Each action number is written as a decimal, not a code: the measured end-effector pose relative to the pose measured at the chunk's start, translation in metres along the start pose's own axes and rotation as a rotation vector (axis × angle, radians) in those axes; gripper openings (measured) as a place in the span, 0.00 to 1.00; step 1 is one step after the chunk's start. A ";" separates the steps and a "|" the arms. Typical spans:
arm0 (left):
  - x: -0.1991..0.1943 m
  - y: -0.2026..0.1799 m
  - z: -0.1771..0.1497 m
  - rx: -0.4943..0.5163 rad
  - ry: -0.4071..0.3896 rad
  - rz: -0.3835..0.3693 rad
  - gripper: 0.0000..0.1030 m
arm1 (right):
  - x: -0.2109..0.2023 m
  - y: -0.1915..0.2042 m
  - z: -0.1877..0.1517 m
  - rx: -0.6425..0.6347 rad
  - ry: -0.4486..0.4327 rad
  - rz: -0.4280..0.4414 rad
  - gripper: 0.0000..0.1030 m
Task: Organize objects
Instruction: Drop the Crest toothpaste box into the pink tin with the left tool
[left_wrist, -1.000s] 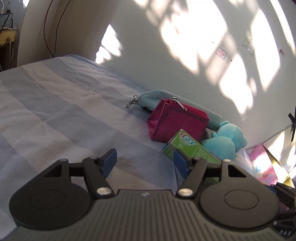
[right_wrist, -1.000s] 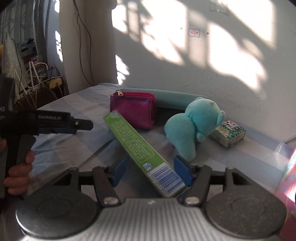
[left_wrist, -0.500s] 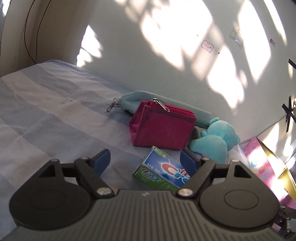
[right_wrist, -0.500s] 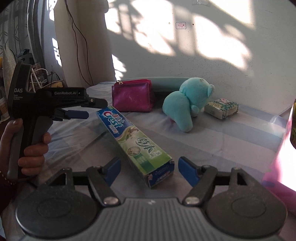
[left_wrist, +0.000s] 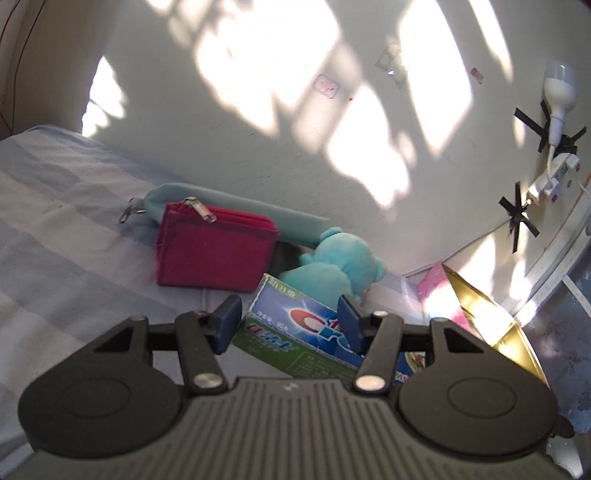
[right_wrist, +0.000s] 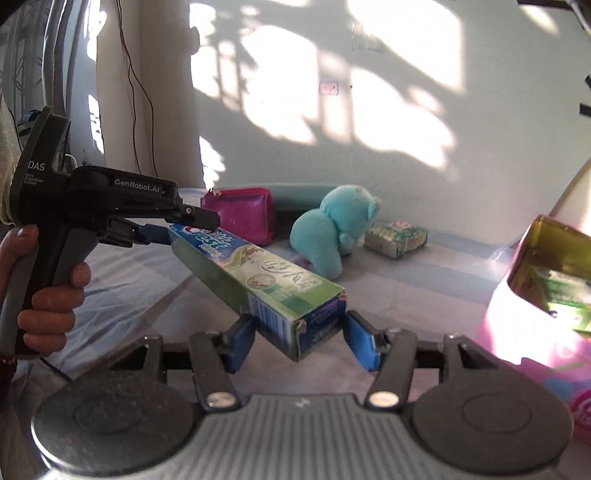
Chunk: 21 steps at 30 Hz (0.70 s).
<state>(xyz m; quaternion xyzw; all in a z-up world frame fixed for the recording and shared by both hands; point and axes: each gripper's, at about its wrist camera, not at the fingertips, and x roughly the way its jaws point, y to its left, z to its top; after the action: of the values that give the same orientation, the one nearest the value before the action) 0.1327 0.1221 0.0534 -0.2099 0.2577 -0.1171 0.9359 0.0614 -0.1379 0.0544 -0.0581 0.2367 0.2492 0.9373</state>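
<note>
My left gripper (left_wrist: 287, 323) has its jaws closed on one end of the toothpaste box (right_wrist: 255, 280), holding it off the bed (right_wrist: 406, 280). My right gripper (right_wrist: 301, 343) has its jaws spread around the other end, with a gap at one pad (right_wrist: 360, 345). Behind sit a pink purse (left_wrist: 214, 253) and teal plush toy (right_wrist: 332, 229).

Bright sunlight falls in broken patches across the wall (left_wrist: 280, 122) beyond the fingertips, with soft leafy shadows between. Fisheye bending curves the edges; overexposed pink glare sits right of the fingers.
</note>
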 end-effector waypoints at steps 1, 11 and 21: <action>0.000 -0.016 0.002 0.021 -0.010 -0.026 0.57 | -0.011 -0.009 0.002 0.000 -0.027 -0.034 0.54; 0.083 -0.180 -0.010 0.183 0.096 -0.246 0.58 | -0.078 -0.125 -0.016 0.089 -0.069 -0.312 0.55; 0.167 -0.277 -0.038 0.336 0.175 -0.255 0.58 | -0.067 -0.215 -0.040 0.159 0.033 -0.561 0.57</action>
<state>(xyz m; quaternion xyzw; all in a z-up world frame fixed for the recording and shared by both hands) 0.2222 -0.1903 0.0773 -0.0712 0.2860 -0.2936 0.9094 0.1004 -0.3630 0.0488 -0.0517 0.2453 -0.0402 0.9672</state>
